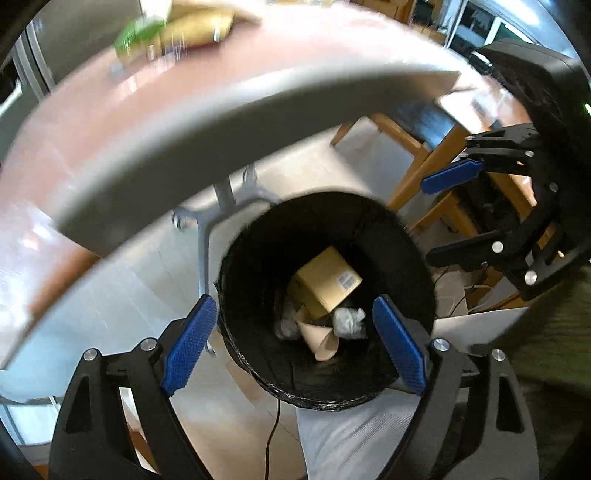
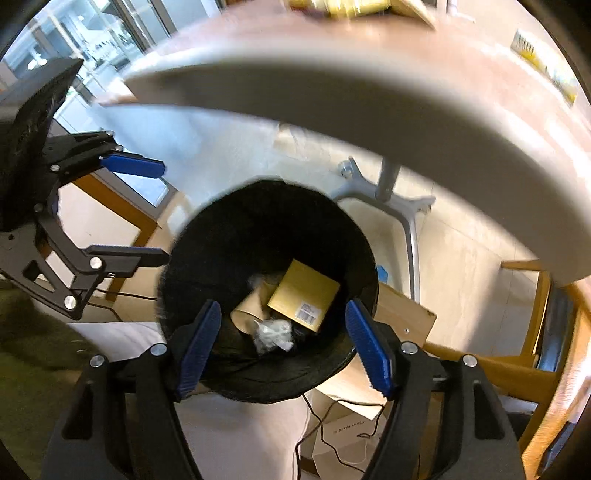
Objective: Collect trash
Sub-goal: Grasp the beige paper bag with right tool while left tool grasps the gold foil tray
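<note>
Both claws hang above the black-lined bin (image 1: pixel 325 295), pointing steeply down into it, and both stand released with nothing between their blue pads; I judge this to be the moment just after a drop, the step of putting trash into the bin being done.

From the left wrist view, the left claw (image 1: pixel 295 347) frames the bin's mouth; the cardboard box (image 1: pixel 327 282) lies at the bottom, at about twelve o'clock from the claw's midpoint, with a paper cup (image 1: pixel 321 339) just beside it towards five o'clock and a crumpled white wad (image 1: pixel 349 321) touching the box's lower edge; the right claw (image 1: pixel 454 218) shows at two o'clock, open, clear of the bin's rim.

From the right wrist view, the right claw (image 2: pixel 284 347) likewise stands over the bin (image 2: pixel 269 236); the box (image 2: pixel 303 295) sits at one o'clock, the wad (image 2: pixel 275 332) almost straight between the pads but far below them.

The next move, as I read it, calls for lifting clear and turning back to the desk (image 1: pixel 110 122), where blurred yellow and green packets (image 1: pixel 177 26) at eleven o'clock look like remaining trash; the desk's grey edge overhangs closely, so the rise needs care.
</note>
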